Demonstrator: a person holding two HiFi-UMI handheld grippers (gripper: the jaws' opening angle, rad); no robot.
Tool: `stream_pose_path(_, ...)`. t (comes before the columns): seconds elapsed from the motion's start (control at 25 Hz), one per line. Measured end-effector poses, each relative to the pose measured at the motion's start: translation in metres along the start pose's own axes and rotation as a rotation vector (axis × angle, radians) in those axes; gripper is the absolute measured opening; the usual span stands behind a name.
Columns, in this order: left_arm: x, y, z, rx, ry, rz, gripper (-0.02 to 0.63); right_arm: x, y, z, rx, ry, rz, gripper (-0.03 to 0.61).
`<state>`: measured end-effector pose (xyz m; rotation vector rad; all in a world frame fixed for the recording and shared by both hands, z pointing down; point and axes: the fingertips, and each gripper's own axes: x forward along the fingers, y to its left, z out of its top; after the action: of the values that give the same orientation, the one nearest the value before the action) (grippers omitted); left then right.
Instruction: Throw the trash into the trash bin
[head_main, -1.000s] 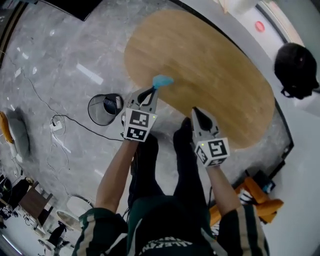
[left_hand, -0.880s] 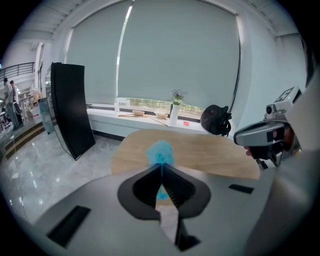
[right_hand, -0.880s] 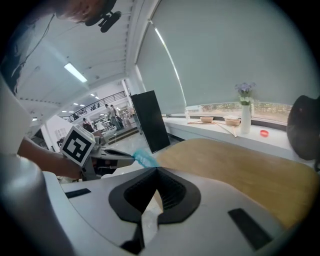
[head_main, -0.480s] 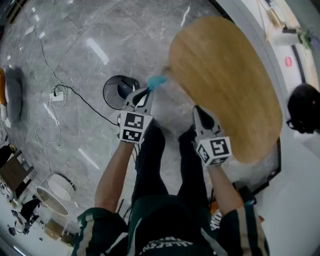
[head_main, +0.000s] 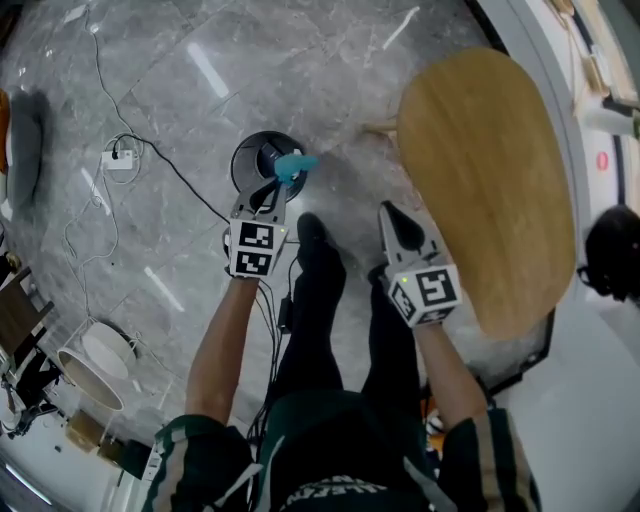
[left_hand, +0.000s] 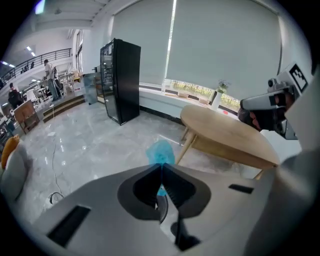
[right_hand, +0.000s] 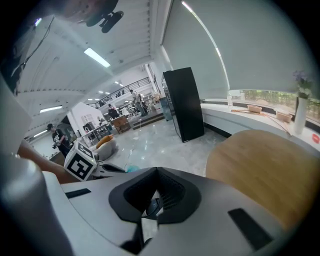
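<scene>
A crumpled blue piece of trash (head_main: 295, 165) sticks out of my left gripper (head_main: 283, 181), whose jaws are shut on it. It hangs over the near rim of the black wire trash bin (head_main: 262, 158) standing on the grey marble floor. In the left gripper view the blue trash (left_hand: 161, 152) shows just beyond the closed tips of the left gripper (left_hand: 161, 166). My right gripper (head_main: 386, 209) is shut with nothing in it, to the right of the bin and beside the table edge. In the right gripper view its jaws (right_hand: 156, 169) meet, and the blue trash (right_hand: 131, 169) peeks past them.
An oval wooden table (head_main: 490, 170) stands to the right. A cable with a power strip (head_main: 118, 158) runs across the floor left of the bin. The person's shoes (head_main: 316, 242) are just below the bin. A black cabinet (left_hand: 120, 80) stands far off.
The view has swung from the table to the bin. Both grippers moved left, away from the table; the left one carried the blue trash from the table edge to above the bin.
</scene>
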<state>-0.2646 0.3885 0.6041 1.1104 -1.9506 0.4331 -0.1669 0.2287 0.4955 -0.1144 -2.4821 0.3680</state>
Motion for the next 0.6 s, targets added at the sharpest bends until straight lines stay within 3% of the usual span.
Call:
stream_pose_path(0.28, 0.041, 0.069, -0.066, -0.055, 0.126, 0.027, 0.009, 0.058, 0.029, 0.012, -0.035, 0.066, 0.043, -0.002)
stream_pose_path(0.52, 0.073, 0.074, -0.125, -0.039, 0.269, -0.011, 0.012, 0.075, 0.030, -0.004, -0.029, 0.090, 0.039, -0.002)
stream_pose_path(0.6, 0.074, 0.077, -0.139, -0.053, 0.295, -0.022, 0.092, 0.075, 0.036, -0.002, -0.026, 0.092, 0.028, -0.002)
